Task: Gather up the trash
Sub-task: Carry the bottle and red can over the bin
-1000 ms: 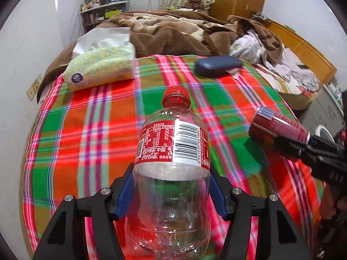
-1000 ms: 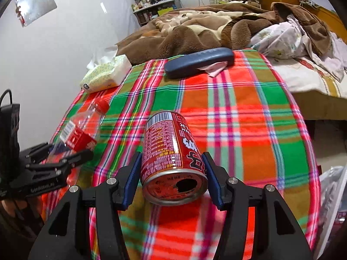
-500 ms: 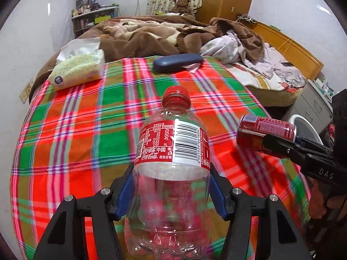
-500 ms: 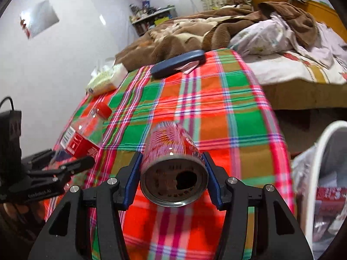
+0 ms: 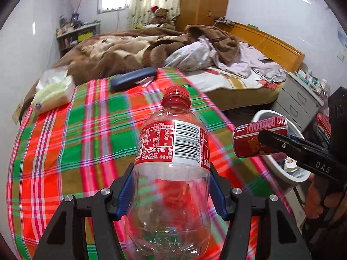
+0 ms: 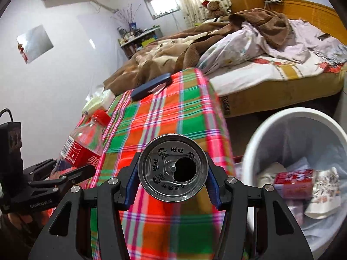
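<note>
My left gripper (image 5: 171, 192) is shut on an empty clear Coca-Cola bottle (image 5: 171, 151) with a red cap, held above the plaid-covered table (image 5: 76, 140). It also shows in the right wrist view (image 6: 80, 149). My right gripper (image 6: 173, 182) is shut on a red drinks can (image 6: 173, 171), its opened top facing the camera. In the left wrist view the can (image 5: 258, 139) hangs near the rim of a white trash bin (image 5: 279, 173). The bin (image 6: 260, 147) sits beside the table's right edge and holds another red can (image 6: 295, 181) and crumpled wrappers.
A tissue pack (image 5: 54, 91) and a dark blue case (image 5: 132, 79) lie at the table's far end. An unmade bed (image 5: 195, 60) with brown blankets stands behind the table. A grey drawer unit (image 5: 303, 99) stands right of the bin.
Both grippers have swung right and lifted, away from the table middle toward the bin. The can has tipped so its top faces the camera, and the bin has come into full view.
</note>
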{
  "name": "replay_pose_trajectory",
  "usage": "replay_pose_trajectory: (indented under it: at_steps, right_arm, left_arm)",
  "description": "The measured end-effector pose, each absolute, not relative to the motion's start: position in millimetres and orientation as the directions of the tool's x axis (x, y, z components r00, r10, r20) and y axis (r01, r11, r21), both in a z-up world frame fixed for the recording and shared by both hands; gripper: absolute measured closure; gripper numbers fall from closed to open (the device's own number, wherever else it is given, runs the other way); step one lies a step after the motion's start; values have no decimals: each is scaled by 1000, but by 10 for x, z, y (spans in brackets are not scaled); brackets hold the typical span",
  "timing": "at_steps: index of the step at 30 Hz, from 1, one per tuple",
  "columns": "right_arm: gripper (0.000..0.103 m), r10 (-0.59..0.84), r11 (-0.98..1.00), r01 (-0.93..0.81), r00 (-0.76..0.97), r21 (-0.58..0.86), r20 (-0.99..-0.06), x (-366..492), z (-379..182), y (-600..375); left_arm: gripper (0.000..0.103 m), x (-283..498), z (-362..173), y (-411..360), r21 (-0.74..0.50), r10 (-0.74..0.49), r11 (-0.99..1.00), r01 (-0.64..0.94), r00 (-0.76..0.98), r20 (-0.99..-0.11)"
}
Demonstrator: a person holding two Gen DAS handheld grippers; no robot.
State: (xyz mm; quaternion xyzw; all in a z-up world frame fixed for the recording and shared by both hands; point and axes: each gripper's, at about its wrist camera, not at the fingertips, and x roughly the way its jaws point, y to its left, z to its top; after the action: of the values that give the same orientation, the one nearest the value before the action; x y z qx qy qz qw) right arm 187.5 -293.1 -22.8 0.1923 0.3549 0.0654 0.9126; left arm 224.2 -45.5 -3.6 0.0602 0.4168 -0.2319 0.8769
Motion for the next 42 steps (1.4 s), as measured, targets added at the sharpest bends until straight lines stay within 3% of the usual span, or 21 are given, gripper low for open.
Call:
replay_pose_trajectory:
  at_steps: [21,42]
  right_arm:
    - [49,39,896,233,809,379,-587,1344,-127,-4109]
    - [48,-47,874,368,714,318,-698,1380,-555,-4589]
  left_arm:
    - [41,1722,191,-2100,-83,-512,735,672,471,-718]
    - [41,1732,-263,-3054,-93,-510,675,732,373,-775]
